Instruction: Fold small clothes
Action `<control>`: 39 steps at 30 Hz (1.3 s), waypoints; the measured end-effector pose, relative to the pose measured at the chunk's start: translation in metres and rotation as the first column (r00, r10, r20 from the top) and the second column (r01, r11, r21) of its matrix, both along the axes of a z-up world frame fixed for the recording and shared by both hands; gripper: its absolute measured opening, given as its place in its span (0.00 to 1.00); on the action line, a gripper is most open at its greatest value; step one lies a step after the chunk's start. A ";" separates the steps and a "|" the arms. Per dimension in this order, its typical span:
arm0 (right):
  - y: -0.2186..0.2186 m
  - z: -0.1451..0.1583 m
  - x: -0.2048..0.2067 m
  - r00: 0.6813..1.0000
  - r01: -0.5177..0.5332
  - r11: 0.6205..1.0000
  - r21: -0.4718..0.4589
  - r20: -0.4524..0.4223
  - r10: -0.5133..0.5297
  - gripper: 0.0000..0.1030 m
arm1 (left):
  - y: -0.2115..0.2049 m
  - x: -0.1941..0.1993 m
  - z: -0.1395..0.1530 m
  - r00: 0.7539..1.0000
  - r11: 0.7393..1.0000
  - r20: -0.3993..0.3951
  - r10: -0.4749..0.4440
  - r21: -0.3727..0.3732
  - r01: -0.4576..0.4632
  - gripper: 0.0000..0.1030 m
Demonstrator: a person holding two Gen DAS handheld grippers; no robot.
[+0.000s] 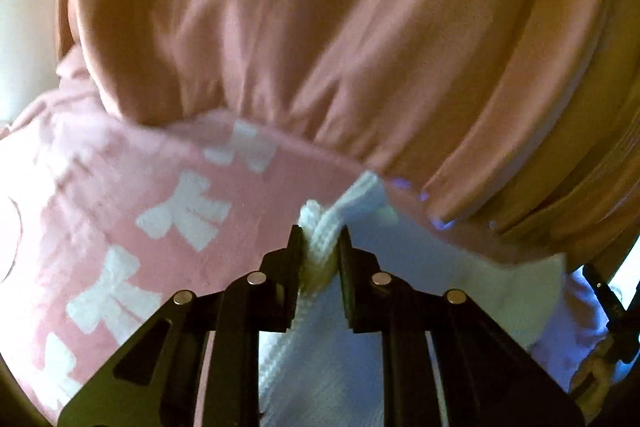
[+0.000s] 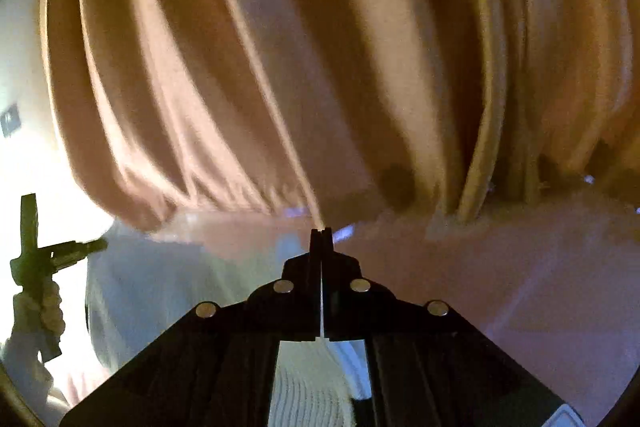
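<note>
A small white ribbed-knit garment [image 1: 460, 291] hangs stretched in the air between my two grippers. My left gripper [image 1: 320, 233] is shut on a bunched corner of it. My right gripper [image 2: 321, 233] is shut on a thin edge of the same white garment [image 2: 304, 391], which shows below the fingers. In the right wrist view the left gripper [image 2: 96, 246] and the hand holding it appear at the far left. The right gripper's body shows at the far right edge of the left wrist view.
A pink blanket with white bows [image 1: 120, 211] covers the surface below and shows plain pink in the right wrist view [image 2: 500, 287]. Peach curtains [image 1: 320, 27] hang close behind it and also fill the right wrist view [image 2: 320, 47]. A pale wall [image 2: 20, 67] is at the left.
</note>
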State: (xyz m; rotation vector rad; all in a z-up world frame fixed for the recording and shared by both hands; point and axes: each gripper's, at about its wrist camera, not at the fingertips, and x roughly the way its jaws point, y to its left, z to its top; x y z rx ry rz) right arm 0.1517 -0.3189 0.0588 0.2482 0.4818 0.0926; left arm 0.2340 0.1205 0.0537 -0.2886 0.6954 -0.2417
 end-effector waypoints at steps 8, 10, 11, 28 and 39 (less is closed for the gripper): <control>-0.006 -0.086 0.091 0.943 -0.017 1.000 0.014 -0.331 0.020 0.15 | -0.032 0.081 -0.062 0.979 0.989 -0.189 0.081 0.139 -0.055 0.18; 0.012 -0.096 0.093 0.936 -0.055 0.998 -0.039 -0.350 0.038 0.49 | -0.035 0.077 -0.070 0.977 0.991 -0.206 0.056 0.129 -0.029 0.28; 0.022 -0.101 0.097 0.929 -0.078 0.994 -0.074 -0.367 0.045 0.65 | -0.039 0.074 -0.072 0.980 0.989 -0.196 0.045 0.148 -0.016 0.36; -0.008 -0.125 0.122 0.903 0.017 0.986 -0.168 -0.421 -0.088 0.21 | -0.047 0.064 -0.102 0.981 0.944 -0.188 0.047 0.330 0.018 0.66; 0.015 -0.087 -0.005 0.950 0.024 0.995 -0.099 -0.307 -0.053 0.50 | -0.063 0.000 -0.085 0.988 0.910 -0.152 -0.001 0.409 0.064 0.67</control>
